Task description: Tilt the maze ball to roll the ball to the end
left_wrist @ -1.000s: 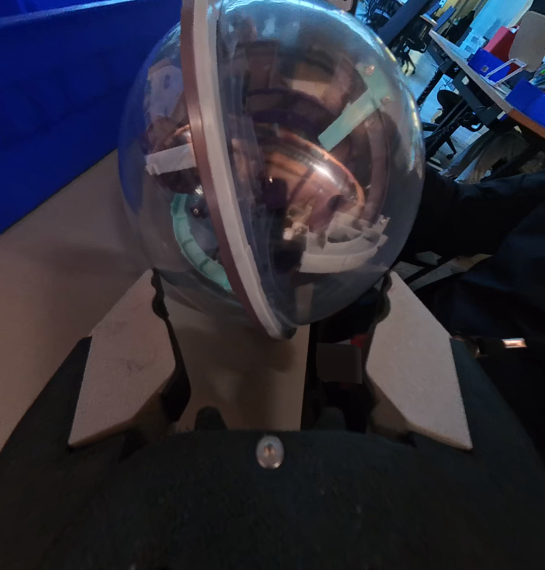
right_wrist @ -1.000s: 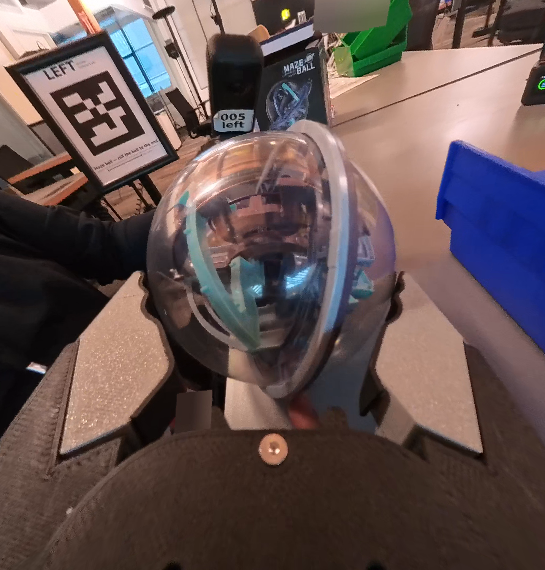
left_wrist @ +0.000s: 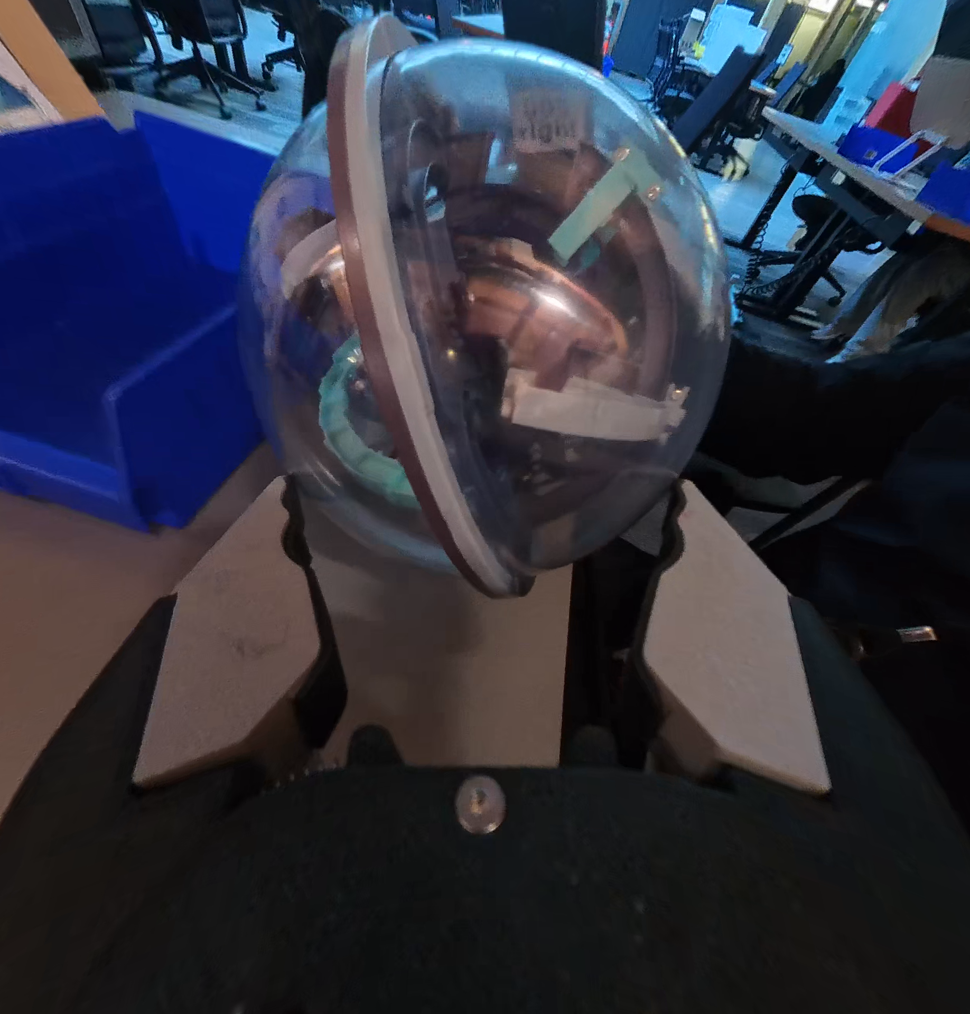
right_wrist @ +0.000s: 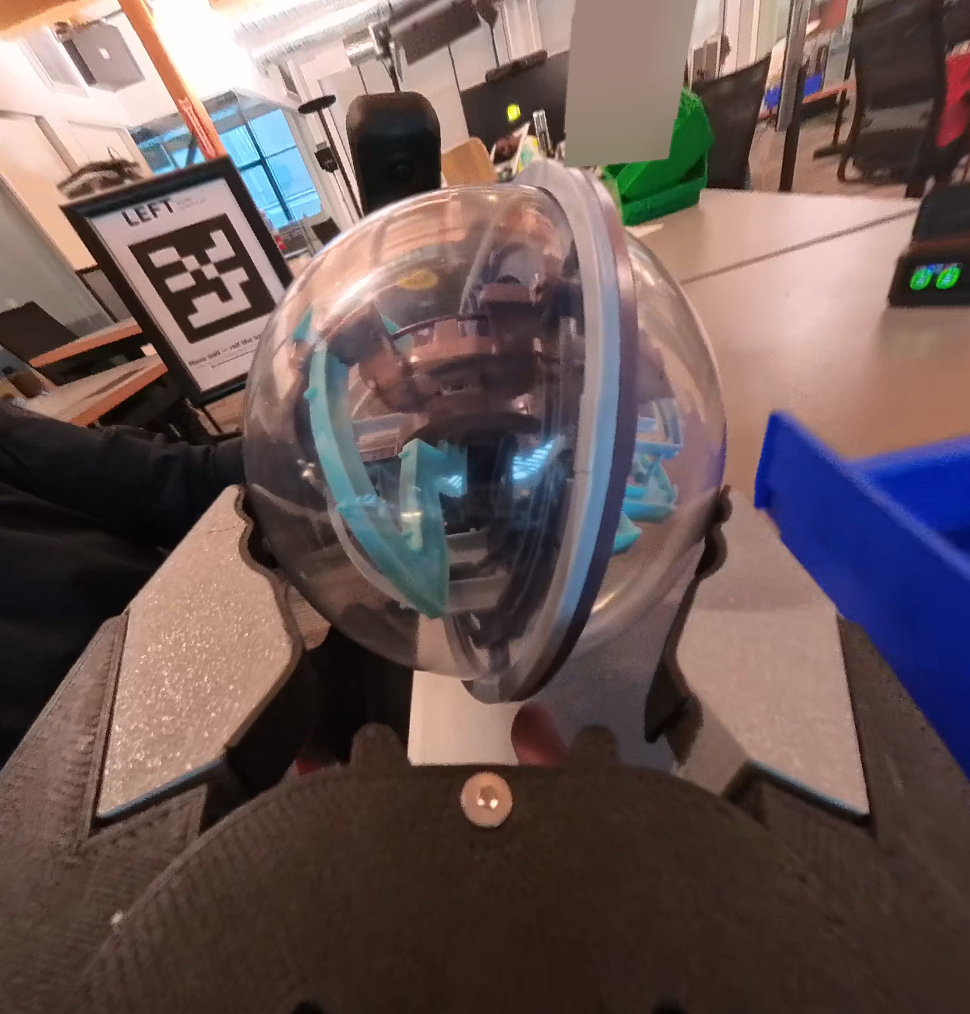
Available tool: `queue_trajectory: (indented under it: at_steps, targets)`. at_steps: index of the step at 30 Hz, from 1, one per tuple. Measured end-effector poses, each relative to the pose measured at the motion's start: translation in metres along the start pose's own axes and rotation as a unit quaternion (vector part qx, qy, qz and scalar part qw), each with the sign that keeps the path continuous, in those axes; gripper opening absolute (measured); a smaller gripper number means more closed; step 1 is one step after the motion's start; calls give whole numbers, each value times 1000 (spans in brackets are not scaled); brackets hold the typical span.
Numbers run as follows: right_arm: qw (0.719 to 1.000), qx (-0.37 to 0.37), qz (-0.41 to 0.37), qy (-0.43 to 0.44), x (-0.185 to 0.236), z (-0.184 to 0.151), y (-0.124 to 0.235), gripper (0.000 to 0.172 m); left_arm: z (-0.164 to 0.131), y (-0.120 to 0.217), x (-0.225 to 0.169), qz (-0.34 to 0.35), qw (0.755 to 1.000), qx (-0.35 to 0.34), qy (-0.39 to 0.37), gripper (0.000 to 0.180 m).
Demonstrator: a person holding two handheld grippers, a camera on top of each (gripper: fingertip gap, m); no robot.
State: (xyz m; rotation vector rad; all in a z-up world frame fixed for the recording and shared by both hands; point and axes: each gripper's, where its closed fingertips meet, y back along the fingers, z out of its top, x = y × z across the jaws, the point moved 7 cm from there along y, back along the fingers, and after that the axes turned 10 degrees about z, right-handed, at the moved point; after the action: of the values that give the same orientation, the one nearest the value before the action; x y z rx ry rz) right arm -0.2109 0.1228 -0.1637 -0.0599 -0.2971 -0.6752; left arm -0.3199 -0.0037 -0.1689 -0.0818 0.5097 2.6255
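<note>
The maze ball [left_wrist: 526,307] is a clear sphere with a white seam ring and brown, teal and white tracks inside. It is held up above the table between both grippers. My left gripper [left_wrist: 480,499] is shut on its lower part, with both pads [left_wrist: 296,521] against the shell. In the right wrist view the maze ball [right_wrist: 444,417] sits the same way in my right gripper [right_wrist: 483,516], whose pads [right_wrist: 252,527] press on both sides. The left gripper's black camera housing [right_wrist: 392,148] shows behind the sphere. I cannot make out the small ball inside.
A blue bin [left_wrist: 87,307] stands on the beige table [right_wrist: 801,356], close to the right gripper's side [right_wrist: 883,548]. A framed marker sign [right_wrist: 186,274], a green bin [right_wrist: 675,164] and a black device with green lights [right_wrist: 944,263] stand farther off. A person's dark sleeve [left_wrist: 856,411] is beside the ball.
Both grippers have tilted upward with the maze ball still held between them; the seam ring has turned slightly and the blue bin now sits lower in both views.
</note>
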Motion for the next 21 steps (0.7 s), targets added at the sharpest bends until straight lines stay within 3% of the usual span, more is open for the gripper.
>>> queue_trajectory:
  at_steps: [11,21]
  targets:
    - [990,-14,-13,140,45,119,-5,153,97,43,-20,40,993,-10,-108,127]
    - [984,-39,-1,176,69,159,-8,153,135,66,-37,56,986,-78,-134,130]
